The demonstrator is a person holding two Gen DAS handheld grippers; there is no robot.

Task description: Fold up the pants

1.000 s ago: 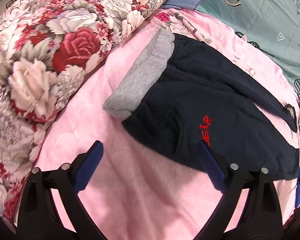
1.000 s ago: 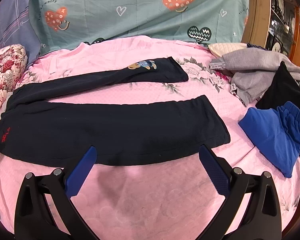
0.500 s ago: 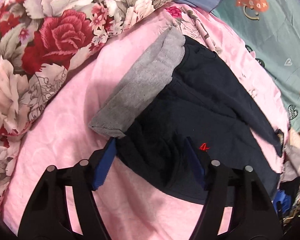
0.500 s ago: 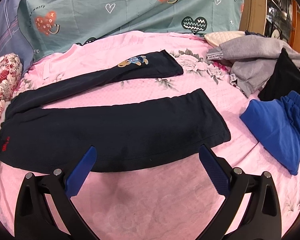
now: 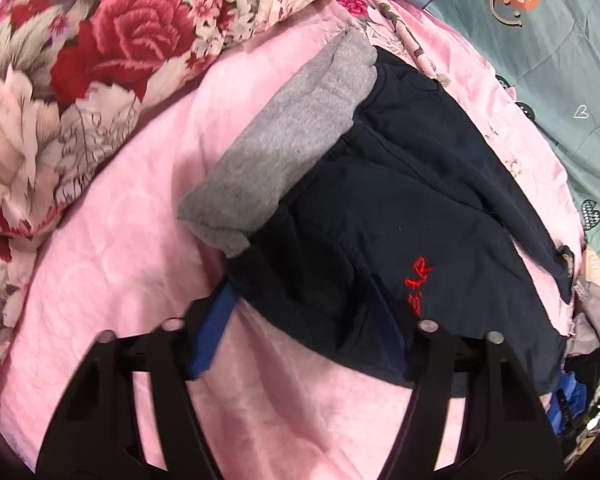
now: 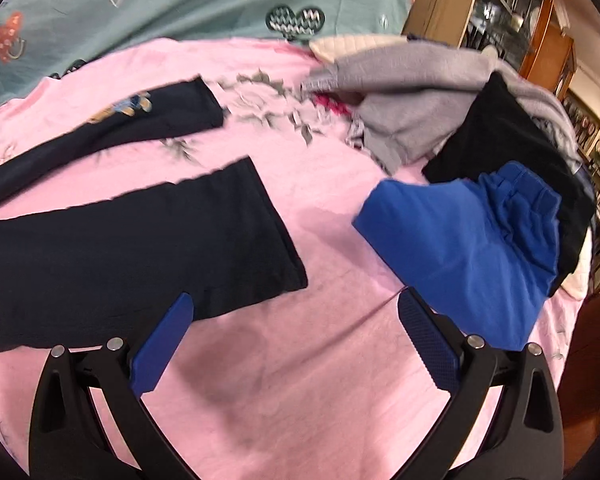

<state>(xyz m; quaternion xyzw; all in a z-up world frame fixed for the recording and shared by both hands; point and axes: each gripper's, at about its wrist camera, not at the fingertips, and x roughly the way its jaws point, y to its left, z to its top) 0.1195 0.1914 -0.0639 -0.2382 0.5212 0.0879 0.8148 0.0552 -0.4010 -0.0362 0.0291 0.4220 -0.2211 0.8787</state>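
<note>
Left gripper (image 5: pixel 300 332): jaws partly spread, straddling the waist corner of the dark navy pants (image 5: pixel 400 216). Its left blue pad (image 5: pixel 214 332) sits under the fabric edge on the pink bed cover (image 5: pixel 112 280); the right pad lies on top of or in a fold of the cloth. Whether the fabric is actually pinched cannot be told. The grey waistband (image 5: pixel 284 152) lies just ahead and to the left of this gripper, red embroidered lettering (image 5: pixel 418 284) just right of the right pad. Floral quilt (image 5: pixel 60 80) is far left.

Right gripper (image 6: pixel 296 340): jaws spread wide, holding nothing, above the pink cover. Near pant leg (image 6: pixel 140 248) extends ahead-left; its hem corner is just beyond the left pad (image 6: pixel 162 350). Far pant leg (image 6: pixel 140 120) lies further ahead, apart from the near one. Blue garment (image 6: pixel 460 248) lies ahead-right, close to the right pad; black and grey clothes (image 6: pixel 404 92) are piled beyond it. View is motion-blurred.
</note>
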